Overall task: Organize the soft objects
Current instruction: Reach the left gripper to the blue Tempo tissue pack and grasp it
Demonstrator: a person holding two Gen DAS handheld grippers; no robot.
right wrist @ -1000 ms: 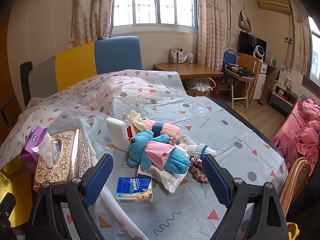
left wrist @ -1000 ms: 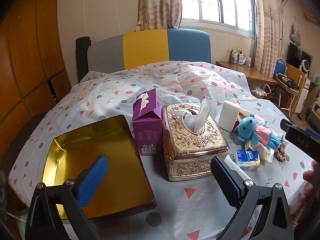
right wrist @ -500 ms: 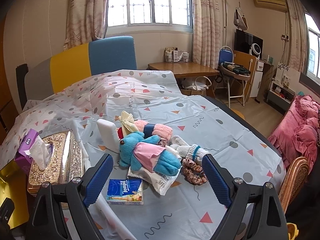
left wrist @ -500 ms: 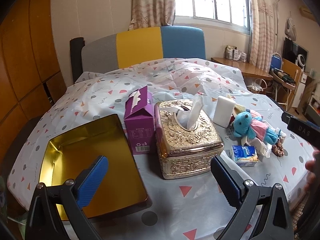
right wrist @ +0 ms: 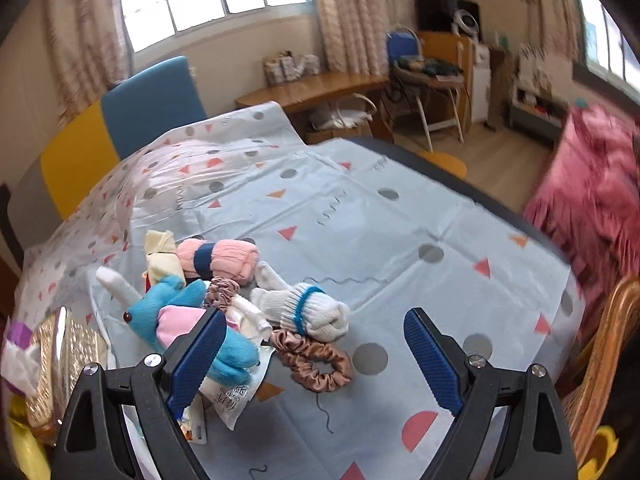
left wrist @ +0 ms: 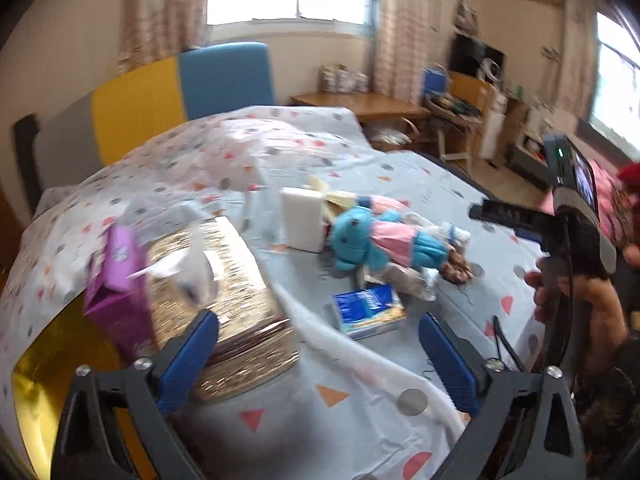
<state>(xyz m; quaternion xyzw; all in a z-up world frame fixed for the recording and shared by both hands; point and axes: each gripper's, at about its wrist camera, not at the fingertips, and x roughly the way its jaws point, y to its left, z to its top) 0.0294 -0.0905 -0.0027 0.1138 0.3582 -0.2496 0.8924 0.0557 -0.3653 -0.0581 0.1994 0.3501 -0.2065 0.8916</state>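
My left gripper [left wrist: 322, 362] hangs over the patterned tablecloth, jaws closing with nothing between them. Just ahead lies a blue tissue pack [left wrist: 368, 310]. Beyond it are a blue plush toy in a pink dress [left wrist: 360, 240] and a white foam block [left wrist: 302, 220]. My right gripper [right wrist: 314, 360] is open low over the pile, with a brown scrunchie [right wrist: 320, 372] lying between its fingers, untouched. A white sock with a blue stripe [right wrist: 316, 312], a pink roll with a navy band [right wrist: 218, 260], a yellow cloth [right wrist: 160, 256] and the plush toy [right wrist: 176, 308] lie behind.
A gold tissue box [left wrist: 224, 300], a purple carton [left wrist: 120, 280] and an open gold tray [left wrist: 40, 380] stand at the left. A hand [left wrist: 576, 300] holds the right gripper's handle. A wicker chair [right wrist: 600, 360] and pink bedding [right wrist: 592, 208] lie beyond the table's right edge.
Both views are blurred and have swung right. The left view now faces the tissue pack and toys instead of the tray. The right gripper has dropped closer, over the scrunchie. The left jaws stand slightly narrower.
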